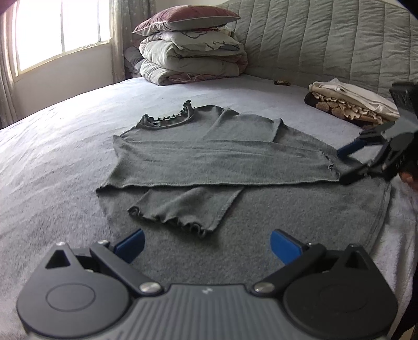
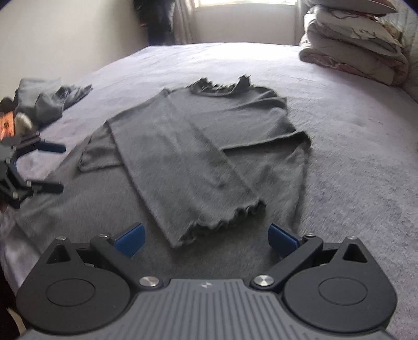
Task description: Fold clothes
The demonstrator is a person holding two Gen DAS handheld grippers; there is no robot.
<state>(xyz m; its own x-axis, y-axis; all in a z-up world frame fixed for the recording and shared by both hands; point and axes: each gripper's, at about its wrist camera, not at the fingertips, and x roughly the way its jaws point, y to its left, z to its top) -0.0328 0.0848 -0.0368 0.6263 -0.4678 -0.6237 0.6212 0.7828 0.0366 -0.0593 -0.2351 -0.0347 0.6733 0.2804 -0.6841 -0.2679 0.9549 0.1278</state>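
Each tool, left [image 1: 207, 244] and right [image 2: 206, 239], had a ribbed grey body, two round black housings, black linkage arms with silver screws, and blue finger pads [image 1: 132, 244]. A small white mark sat on the grey body.

My bed [image 1: 52, 146], covered in a pale lilac-grey fleecy sheet, seen from my left tongs' camera. At centre lies the grey top [image 1: 209, 157], flat, both sleeves folded across its body; its frilled neckline points to 12 o'clock, and one frilled cuff lies at 6 o'clock. At 12 o'clock, against the quilted headboard, stands a stack of folded quilts [image 1: 190, 62] topped by a maroon pillow [image 1: 185, 18]. At 2 o'clock rests a small pile of folded clothes [image 1: 350, 102], cream over a brown pattern. From my right tongs' camera, a loose heap of grey garments [image 2: 44, 99] lies at 10 o'clock, well apart from the top.
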